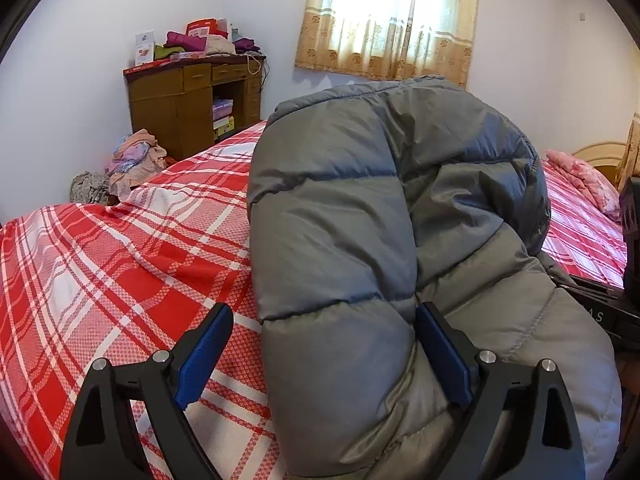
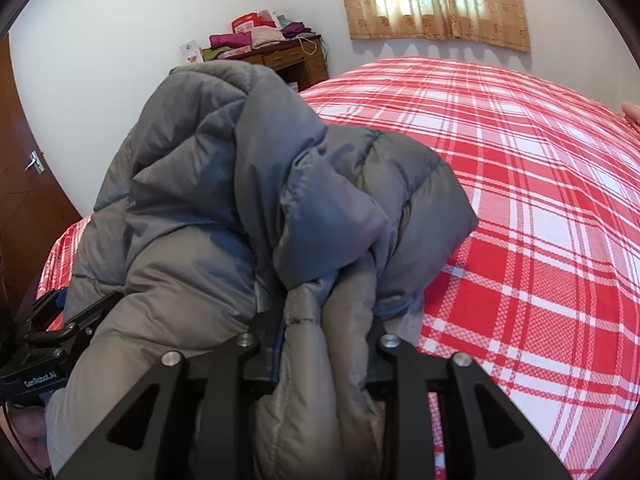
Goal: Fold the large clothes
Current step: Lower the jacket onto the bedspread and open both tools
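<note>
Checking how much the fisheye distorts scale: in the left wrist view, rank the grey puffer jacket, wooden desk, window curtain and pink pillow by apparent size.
1. grey puffer jacket, though nearness inflates it
2. window curtain
3. wooden desk
4. pink pillow

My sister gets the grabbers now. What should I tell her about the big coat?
Left tool: open, its fingers straddle a puffy fold of the grey coat without squeezing it.
Right tool: shut on a bunched part of the coat.
The coat sits heaped on the red plaid bed, near its edge.
Done: coat picked up and gathered.
Left: spread it flat, fold it neatly.
</note>
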`<state>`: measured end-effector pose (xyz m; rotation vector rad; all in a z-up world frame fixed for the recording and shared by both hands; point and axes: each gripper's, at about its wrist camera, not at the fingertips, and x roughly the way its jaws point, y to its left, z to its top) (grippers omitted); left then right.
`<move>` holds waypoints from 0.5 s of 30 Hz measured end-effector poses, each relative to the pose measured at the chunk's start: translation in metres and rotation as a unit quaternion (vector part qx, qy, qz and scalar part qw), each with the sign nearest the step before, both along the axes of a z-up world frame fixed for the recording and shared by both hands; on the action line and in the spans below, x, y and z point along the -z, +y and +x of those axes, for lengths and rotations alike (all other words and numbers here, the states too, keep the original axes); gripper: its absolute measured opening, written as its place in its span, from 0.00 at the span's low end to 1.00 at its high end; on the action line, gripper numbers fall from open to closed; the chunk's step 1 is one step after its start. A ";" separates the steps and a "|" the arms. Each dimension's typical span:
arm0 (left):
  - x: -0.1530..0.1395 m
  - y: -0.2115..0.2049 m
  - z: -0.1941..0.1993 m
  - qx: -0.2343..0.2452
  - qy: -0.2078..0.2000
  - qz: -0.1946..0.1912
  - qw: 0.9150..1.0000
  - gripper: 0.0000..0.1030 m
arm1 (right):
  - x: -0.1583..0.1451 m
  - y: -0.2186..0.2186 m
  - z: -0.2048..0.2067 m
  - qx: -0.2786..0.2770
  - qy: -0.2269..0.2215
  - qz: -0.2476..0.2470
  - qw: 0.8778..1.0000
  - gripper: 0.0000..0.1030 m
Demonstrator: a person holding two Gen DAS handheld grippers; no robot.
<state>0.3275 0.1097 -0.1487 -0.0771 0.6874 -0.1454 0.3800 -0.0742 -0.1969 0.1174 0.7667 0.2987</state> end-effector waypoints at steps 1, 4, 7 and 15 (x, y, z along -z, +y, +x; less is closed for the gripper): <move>0.000 0.001 0.000 -0.001 0.000 0.000 1.000 0.91 | 0.000 0.000 0.000 0.002 0.001 -0.001 1.000 0.33; 0.001 0.000 -0.001 -0.004 0.002 -0.002 1.000 0.91 | 0.001 0.001 0.001 0.004 0.002 -0.006 1.000 0.33; 0.000 0.001 -0.002 -0.010 0.005 0.000 1.000 0.91 | 0.000 0.002 0.002 0.007 0.005 -0.014 1.000 0.37; -0.074 0.003 -0.067 -0.039 -0.066 0.045 0.996 0.91 | -0.079 -0.015 -0.064 0.051 -0.064 -0.031 0.996 0.76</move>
